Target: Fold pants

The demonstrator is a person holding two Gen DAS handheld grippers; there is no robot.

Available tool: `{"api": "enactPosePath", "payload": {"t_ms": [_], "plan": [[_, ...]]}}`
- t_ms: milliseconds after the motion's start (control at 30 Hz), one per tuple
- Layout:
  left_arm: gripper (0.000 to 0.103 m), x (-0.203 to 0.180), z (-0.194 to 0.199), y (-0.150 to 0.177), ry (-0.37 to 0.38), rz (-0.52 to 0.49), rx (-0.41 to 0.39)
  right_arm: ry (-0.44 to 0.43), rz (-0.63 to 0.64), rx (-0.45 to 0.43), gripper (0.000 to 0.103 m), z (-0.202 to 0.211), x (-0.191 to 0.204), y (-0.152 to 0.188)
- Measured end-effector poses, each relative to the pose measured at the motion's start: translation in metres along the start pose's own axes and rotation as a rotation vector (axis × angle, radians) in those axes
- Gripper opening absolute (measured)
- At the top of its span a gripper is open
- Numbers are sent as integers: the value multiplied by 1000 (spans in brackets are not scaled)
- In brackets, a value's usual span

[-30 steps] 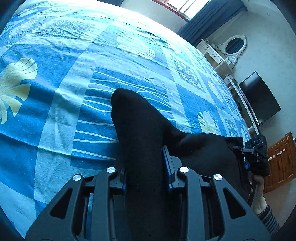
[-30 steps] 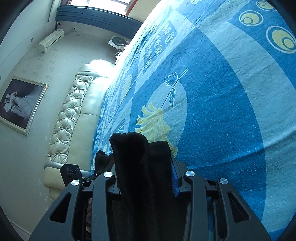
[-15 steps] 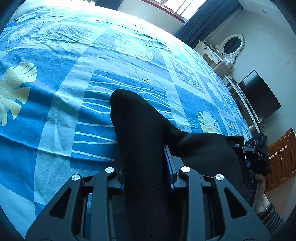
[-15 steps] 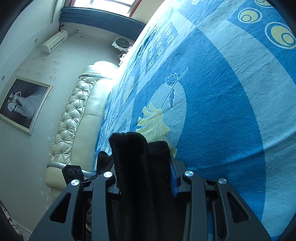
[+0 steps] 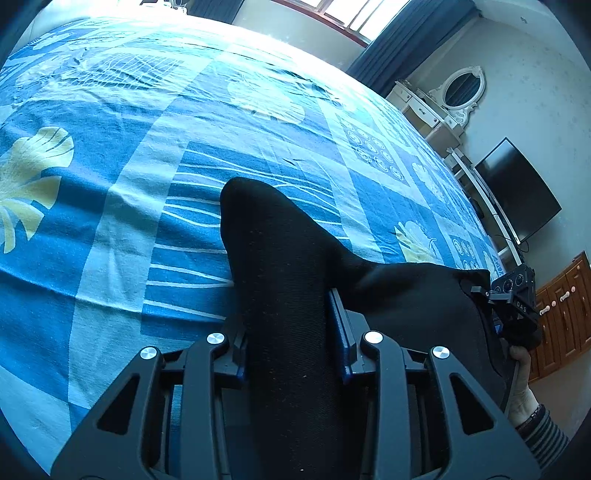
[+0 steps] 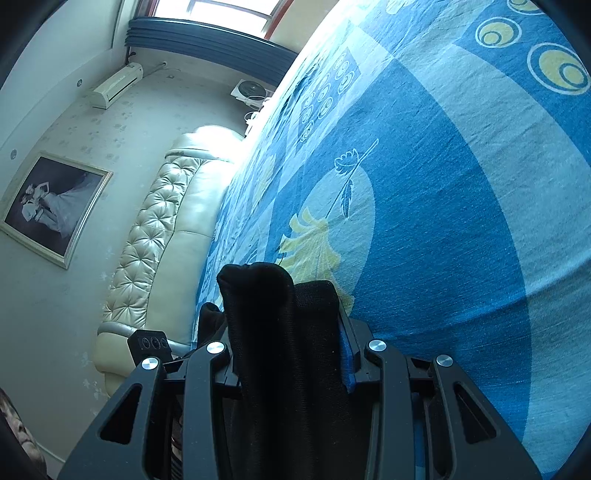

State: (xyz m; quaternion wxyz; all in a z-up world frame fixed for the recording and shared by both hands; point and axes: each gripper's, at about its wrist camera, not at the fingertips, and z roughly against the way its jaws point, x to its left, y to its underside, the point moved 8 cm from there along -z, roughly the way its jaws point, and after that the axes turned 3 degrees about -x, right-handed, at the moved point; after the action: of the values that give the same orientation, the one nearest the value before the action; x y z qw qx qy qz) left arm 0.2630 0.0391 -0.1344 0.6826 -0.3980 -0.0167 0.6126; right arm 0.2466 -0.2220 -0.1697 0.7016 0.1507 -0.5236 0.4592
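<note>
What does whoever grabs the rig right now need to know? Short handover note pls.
Left gripper: shut on the black pants.
Right gripper: shut on another bunched part of the pants.
The fabric spans both grippers above the blue patterned bedspread; whether any of it touches the bed is hidden.
Done: both grips taken.
Left: lay the pants flat on the bed, fold, release. No finished fold shows yet.

Daylight pours in from the window ahead of your left gripper, blowing out the far edge of the bedspread to near white. Your black pants read as a detail-free dark mass. Both fisheye views bend hard at the rims with black vignetted corners; focus looks sharp throughout.
</note>
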Motion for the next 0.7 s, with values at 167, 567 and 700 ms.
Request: {"api": "enactPosePath", "payload": {"t_ms": [167, 567, 700], "plan": [[34, 0, 0, 0, 0, -2, -1, -3, 1, -2, 35, -1, 0, 0], [36, 1, 1, 0, 0, -1, -2, -5, 0, -2, 36, -1, 0, -1], [42, 1, 1, 0, -9, -2, -4, -11, 0, -4, 36, 0, 2, -2]]}}
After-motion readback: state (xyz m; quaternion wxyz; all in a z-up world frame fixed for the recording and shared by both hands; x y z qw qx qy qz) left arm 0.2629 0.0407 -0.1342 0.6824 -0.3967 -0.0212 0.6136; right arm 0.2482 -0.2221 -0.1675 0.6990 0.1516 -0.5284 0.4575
